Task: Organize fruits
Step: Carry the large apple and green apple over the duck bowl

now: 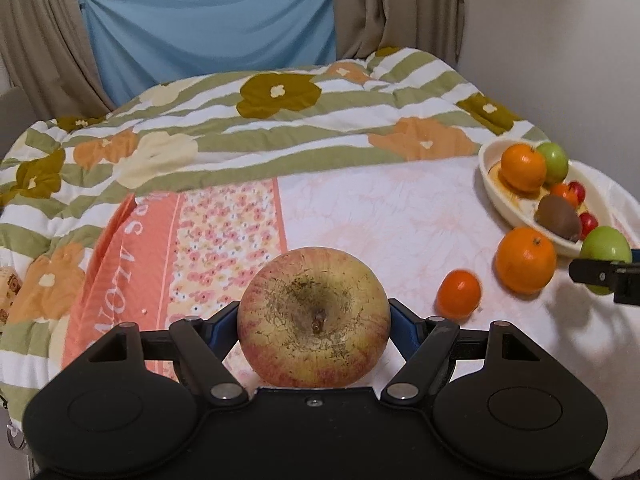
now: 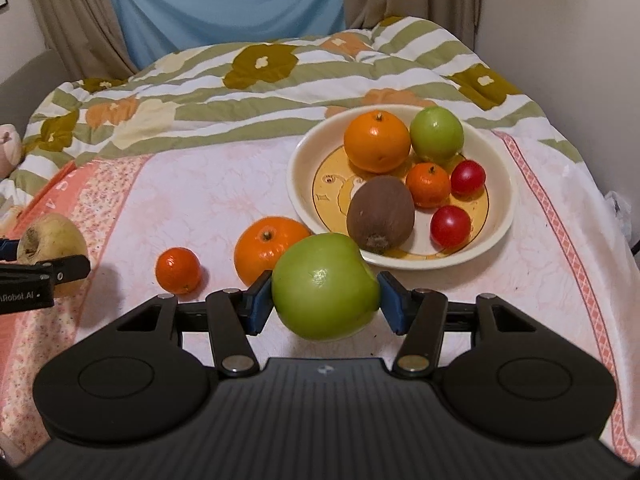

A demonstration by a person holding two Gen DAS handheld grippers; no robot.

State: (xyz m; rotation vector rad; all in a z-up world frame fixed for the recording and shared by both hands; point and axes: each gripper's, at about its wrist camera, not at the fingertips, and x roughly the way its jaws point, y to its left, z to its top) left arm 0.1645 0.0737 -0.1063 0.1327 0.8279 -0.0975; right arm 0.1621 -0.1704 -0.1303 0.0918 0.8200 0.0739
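My left gripper (image 1: 314, 324) is shut on a large yellow-red apple (image 1: 314, 316), held above the bed, stem toward the camera. In the right wrist view that apple (image 2: 50, 240) shows at the far left. My right gripper (image 2: 325, 298) is shut on a green apple (image 2: 325, 286), just in front of the cream bowl (image 2: 500, 232); the same green apple (image 1: 606, 246) shows at the left view's right edge. The bowl holds an orange (image 2: 377, 142), a green apple (image 2: 437, 134), a kiwi (image 2: 380, 216), a small mandarin (image 2: 428, 184) and two red fruits. On the sheet lie an orange (image 2: 264, 248) and a small mandarin (image 2: 178, 270).
The fruits rest on a pink-white sheet (image 2: 200, 200) on a bed. A striped floral quilt (image 1: 240, 120) is bunched behind and to the left. Curtains and a blue cloth hang at the back; a wall runs along the right side.
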